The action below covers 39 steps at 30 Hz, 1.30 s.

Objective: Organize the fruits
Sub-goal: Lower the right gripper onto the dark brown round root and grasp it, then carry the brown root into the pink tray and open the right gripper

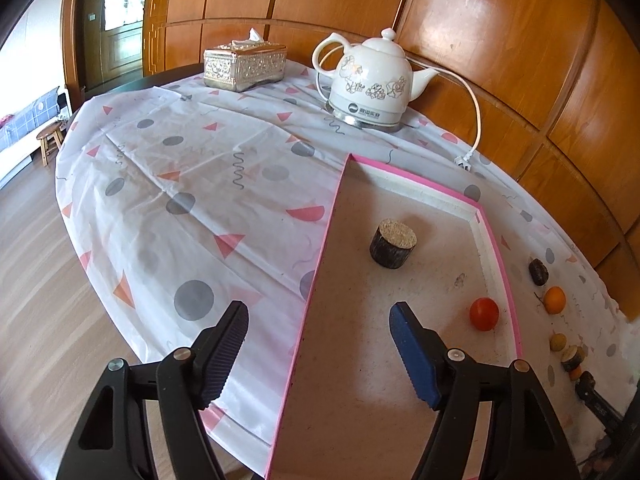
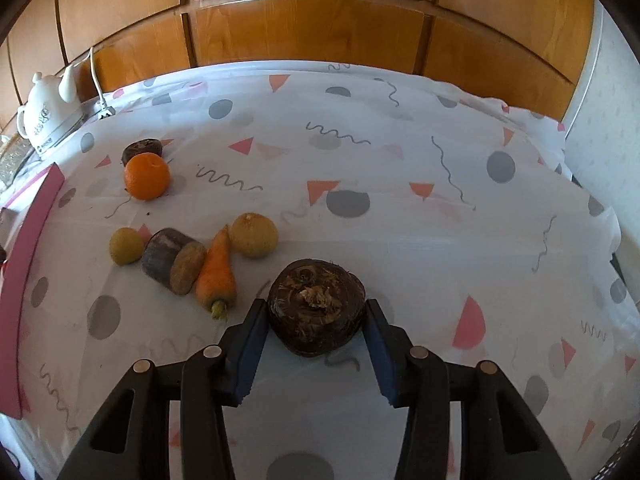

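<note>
My left gripper [image 1: 318, 326] is open and empty above the near left edge of a pink-rimmed tray [image 1: 500, 248]. In the tray lie a dark sugarcane piece [image 1: 392, 243] and a red tomato [image 1: 484, 314]. My right gripper [image 2: 316, 312] is shut on a dark brown taro [image 2: 316, 306] over the tablecloth. To its left lie a carrot [image 2: 216, 272], a sugarcane piece [image 2: 172, 260], two yellowish round fruits [image 2: 254, 236] [image 2: 126, 246], an orange [image 2: 146, 176] and a dark piece [image 2: 142, 148] behind it.
A white electric kettle [image 1: 372, 84] with its cord and plug [image 1: 464, 160] stands at the back of the table, a silver tissue box [image 1: 244, 64] to its left. A wooden panel wall [image 2: 320, 28] runs behind the table. The tray's pink edge [image 2: 28, 256] shows at the left.
</note>
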### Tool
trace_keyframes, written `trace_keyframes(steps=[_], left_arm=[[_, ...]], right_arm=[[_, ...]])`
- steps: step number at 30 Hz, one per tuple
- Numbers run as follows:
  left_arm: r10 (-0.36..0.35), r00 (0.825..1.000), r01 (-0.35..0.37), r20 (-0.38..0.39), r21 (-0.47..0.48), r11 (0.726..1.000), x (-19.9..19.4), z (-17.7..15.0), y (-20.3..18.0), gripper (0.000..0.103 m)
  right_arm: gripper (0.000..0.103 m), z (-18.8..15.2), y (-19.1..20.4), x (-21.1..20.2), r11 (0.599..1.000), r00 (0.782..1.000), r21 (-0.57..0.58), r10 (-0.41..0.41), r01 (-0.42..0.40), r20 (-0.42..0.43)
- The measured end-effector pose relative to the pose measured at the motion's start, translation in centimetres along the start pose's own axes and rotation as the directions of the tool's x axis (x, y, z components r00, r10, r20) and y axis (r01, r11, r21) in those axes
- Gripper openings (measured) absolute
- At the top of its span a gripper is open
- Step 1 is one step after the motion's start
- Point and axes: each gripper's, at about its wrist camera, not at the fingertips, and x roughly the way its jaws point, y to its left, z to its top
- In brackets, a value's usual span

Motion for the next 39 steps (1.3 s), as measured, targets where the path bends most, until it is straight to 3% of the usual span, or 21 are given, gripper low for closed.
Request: trace_keyframes(steps=[7,14,20,27,33,37,39], left_arm=[[-0.002,1.0,0.001,-0.013,-0.025,1.0,0.4,-0.1,0.4,0.074],[-0.003,1.0,0.003,-0.006,-0.048,0.999,0.2,0.1,0.9,0.075],[-0.003,1.0,0.002,-0.009,-0.055,0.998,0.3,0.1,1.2,0.075],[0.003,1.0,-0.004,-0.016,-0.065,0.998,0.6,0.1,1.7,0.075],[0.007,1.0,-0.009,-0.027,-0.069,0.998,0.9,-0.1,1.9,0.075],[0.013,0.999,-0.015,-0.029,-0.072,0.997,1.0,-0.1,2.2,0.075],[0.017,0.999,-0.02,-0.034,-0.077,0.997,1.1,-0.2,2.3,0.075]], right_arm=[[0.048,-1.4,0.4,-2.6,0.998,0.998,0.018,0.067,-0.067,0.005],[0.048,-1.5,5.1,-5.3,0.973,0.977,-0.101,0.211,-0.209,0.01],[0.048,-0.4,12.4,-7.1,0.894,0.934,-0.286,0.356,-0.345,-0.012],[0.048,0.6,19.9,-7.9,0.797,0.893,-0.429,0.445,-0.426,-0.06],[0.048,0.4,24.9,-7.1,0.736,0.883,-0.512,0.459,-0.443,-0.104],[0.048,-0.2,27.3,-5.8,0.711,0.884,-0.543,0.442,-0.448,-0.152],[0.049,-0.3,27.5,-5.7,0.715,0.89,-0.551,0.439,-0.431,-0.127]])
